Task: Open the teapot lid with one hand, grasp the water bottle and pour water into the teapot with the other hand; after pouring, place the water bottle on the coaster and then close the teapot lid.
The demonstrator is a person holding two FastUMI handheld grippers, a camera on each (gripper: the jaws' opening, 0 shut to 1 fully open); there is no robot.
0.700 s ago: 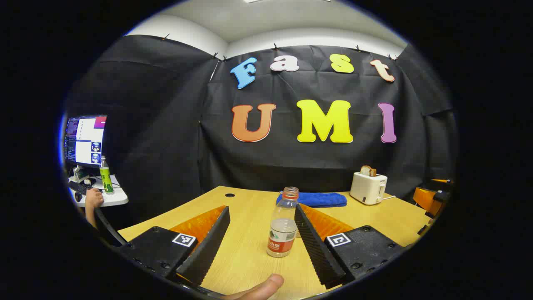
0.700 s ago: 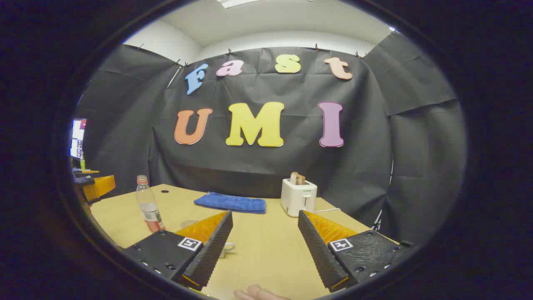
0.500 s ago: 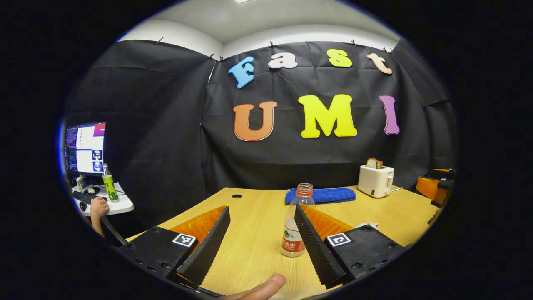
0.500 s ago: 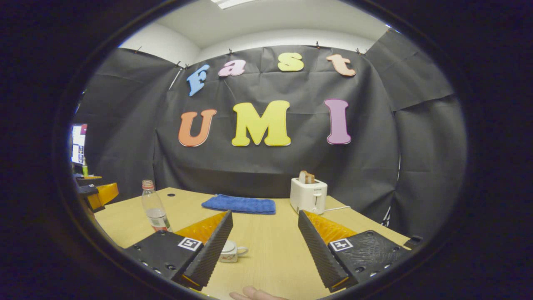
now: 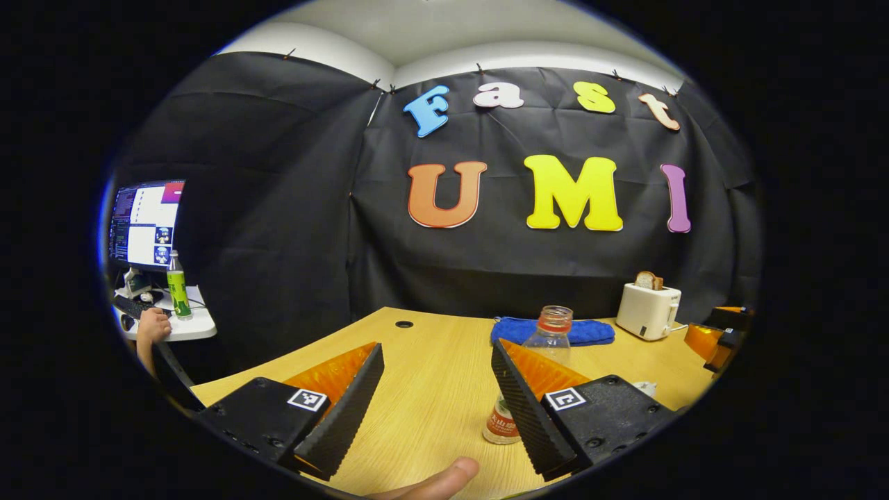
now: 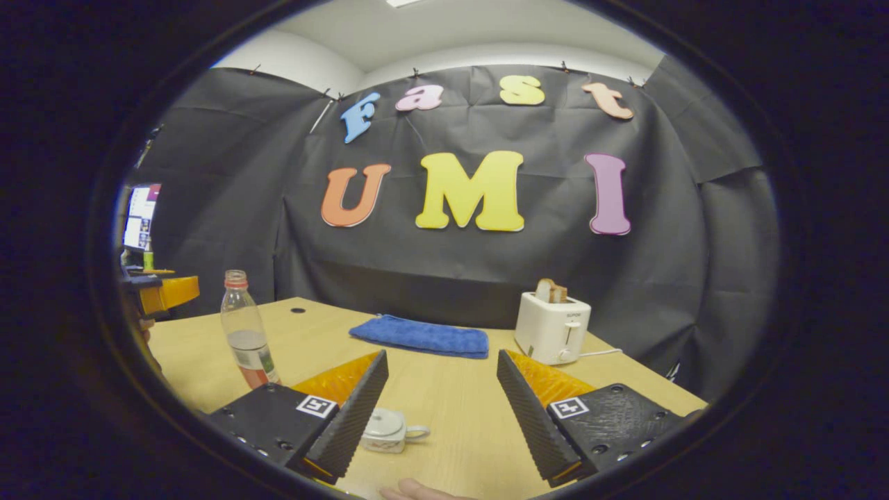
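Left tool [image 5: 436, 399]: its two fingers are spread wide above the tabletop [image 5: 424, 375], pinching nothing; a fingertip of the holding hand [image 5: 434, 480] shows at the bottom edge.
Water bottle [image 5: 538, 361]: in the left gripper view it stands just behind the left tool's right-hand finger, which hides part of its body; it is outside the gap between the fingers.
Bottle's axis: upright, long axis vertical, uncapped mouth pointing up, base on the tabletop, some water in the lower part.
Right tool [image 6: 442, 406]: fingers likewise spread apart over the tabletop, holding nothing; a bit of the holding hand [image 6: 417, 492] shows below.
Teapot [image 6: 389, 430]: a small white pot with its lid on, sitting on the tabletop low in the right gripper view, just beside the inner edge of the right tool's left-hand finger, which covers part of it; its handle points to the right in that view.
Bottle from the right: well to the left of the right tool, beyond its left-hand finger.
Farther off: a folded blue towel [image 6: 420, 337] lies near the back edge; a white toaster [image 6: 552, 328] with bread in its slot stands to the right of it.
Far left: the other tool's orange body [image 6: 163, 292] shows at the tabletop's left side in the right gripper view.
Beyond the booth: a monitor [image 5: 144, 224], a green bottle [image 5: 178, 286] and a person's hand [image 5: 153, 325] on a side desk.
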